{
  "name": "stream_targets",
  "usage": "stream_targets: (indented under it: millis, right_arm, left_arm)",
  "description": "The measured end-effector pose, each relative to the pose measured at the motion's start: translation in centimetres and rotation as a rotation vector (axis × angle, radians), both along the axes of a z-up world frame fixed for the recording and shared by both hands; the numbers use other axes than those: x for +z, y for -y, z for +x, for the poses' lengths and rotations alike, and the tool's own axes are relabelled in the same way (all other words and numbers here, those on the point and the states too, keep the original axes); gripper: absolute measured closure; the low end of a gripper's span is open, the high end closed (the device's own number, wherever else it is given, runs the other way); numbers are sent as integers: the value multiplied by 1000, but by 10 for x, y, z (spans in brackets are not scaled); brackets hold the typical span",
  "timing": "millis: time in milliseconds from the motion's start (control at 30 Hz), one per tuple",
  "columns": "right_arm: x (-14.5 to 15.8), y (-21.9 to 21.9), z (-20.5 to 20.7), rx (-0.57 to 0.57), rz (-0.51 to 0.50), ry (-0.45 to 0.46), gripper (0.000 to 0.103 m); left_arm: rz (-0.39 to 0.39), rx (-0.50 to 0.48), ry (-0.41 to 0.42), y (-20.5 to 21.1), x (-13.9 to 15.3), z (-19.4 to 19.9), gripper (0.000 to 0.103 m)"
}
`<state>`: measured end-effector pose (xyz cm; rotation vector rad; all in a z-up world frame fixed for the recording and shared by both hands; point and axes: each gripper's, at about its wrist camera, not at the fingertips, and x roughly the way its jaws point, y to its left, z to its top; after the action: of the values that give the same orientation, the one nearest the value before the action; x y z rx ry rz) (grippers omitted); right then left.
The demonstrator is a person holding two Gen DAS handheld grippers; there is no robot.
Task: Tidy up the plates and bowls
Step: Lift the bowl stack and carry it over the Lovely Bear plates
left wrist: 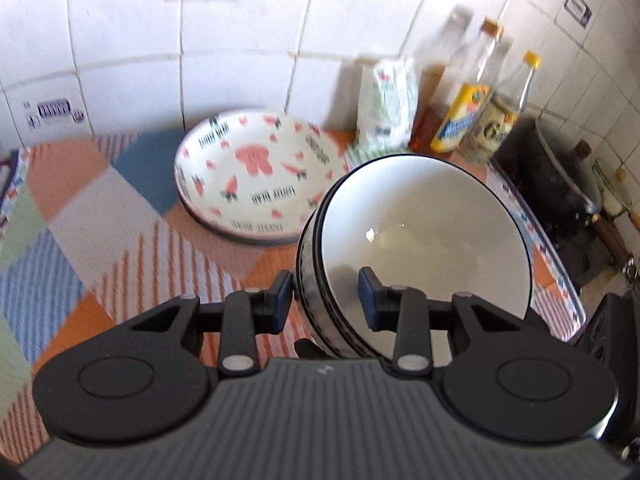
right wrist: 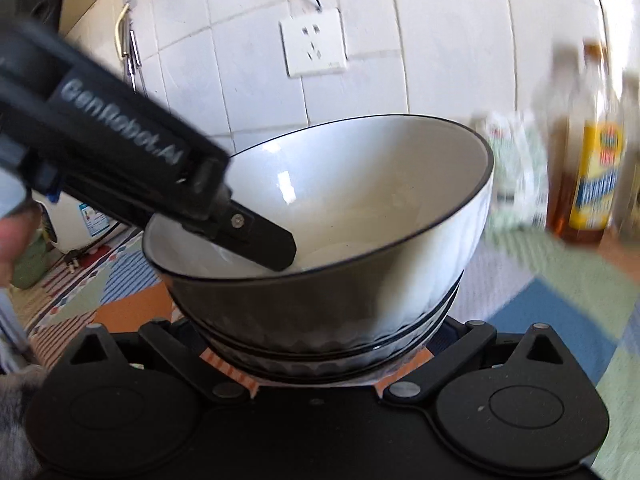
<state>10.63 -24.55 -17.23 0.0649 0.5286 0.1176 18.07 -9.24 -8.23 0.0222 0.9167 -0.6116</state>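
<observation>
Tiled wall (left wrist: 240, 40) backs blurred bottles (left wrist: 468, 112), perhaps touching, beside stacked bowls (left wrist: 420, 220).

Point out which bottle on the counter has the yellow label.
The middle bottle, with the amber cap, wears the yellow label. The yellow-capped bottle beside it has a pale label.

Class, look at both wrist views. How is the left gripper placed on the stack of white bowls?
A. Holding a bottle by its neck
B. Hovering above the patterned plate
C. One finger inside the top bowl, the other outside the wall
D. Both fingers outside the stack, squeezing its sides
C: the left gripper straddles the near wall of the stacked bowls, one of its fingers lying inside the top bowl.
</observation>
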Motion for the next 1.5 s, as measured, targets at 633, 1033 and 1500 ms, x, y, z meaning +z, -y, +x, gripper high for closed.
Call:
stream_targets:
  millis: [633, 1033, 1500]
  right_arm:
    - [0, -13, 119, 45, -49, 30, 0]
    - [-22, -3, 166, 61, -85, -44, 0]
    - [-33, -13, 182, 17, -112, -97, 0]
  left_arm:
    - [6, 65, 38, -17, -27, 121, 69]
    - [-16, 68, -16, -5, -57, 165, 69]
    - [-20, 68, -68, 9, -83, 176, 68]
